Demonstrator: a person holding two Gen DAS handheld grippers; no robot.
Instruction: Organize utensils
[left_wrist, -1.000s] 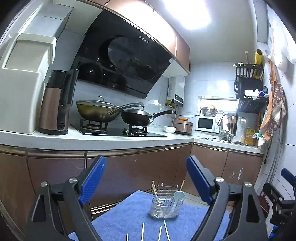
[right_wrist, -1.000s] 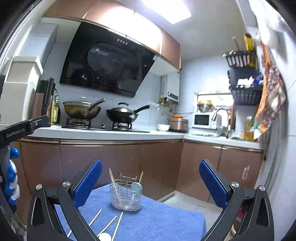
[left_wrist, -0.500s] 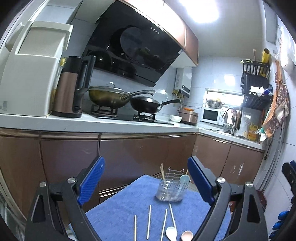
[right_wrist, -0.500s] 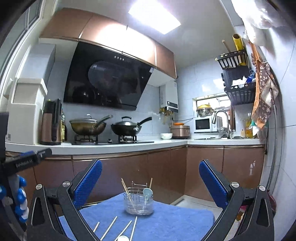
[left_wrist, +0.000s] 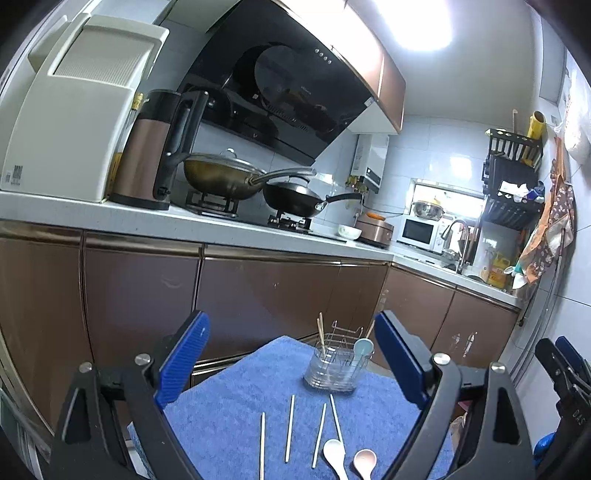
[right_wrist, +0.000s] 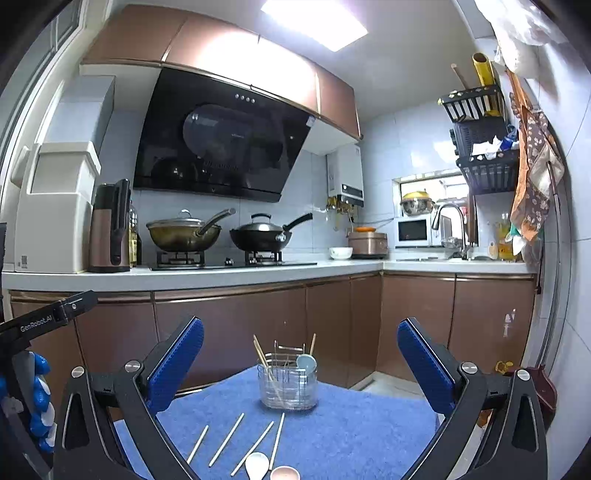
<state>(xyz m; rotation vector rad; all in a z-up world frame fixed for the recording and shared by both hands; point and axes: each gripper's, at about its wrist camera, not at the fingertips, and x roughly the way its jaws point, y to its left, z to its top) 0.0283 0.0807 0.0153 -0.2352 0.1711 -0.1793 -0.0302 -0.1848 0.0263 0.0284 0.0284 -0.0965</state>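
Both hand-held grippers — left (left_wrist: 291, 365), right (right_wrist: 301, 365) — spread and empty: you'd pinch each thin, light, stiff chopstick (left_wrist: 289, 428) mid-shaft, just ahead on the towel (left_wrist: 229, 413) — it rolls easily.

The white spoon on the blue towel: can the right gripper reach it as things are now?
Probably yes. The right gripper is open and empty, and the white spoon lies flat on the blue towel just below it. Nothing covers the spoon; only the pink spoon and a chopstick lie close beside it.
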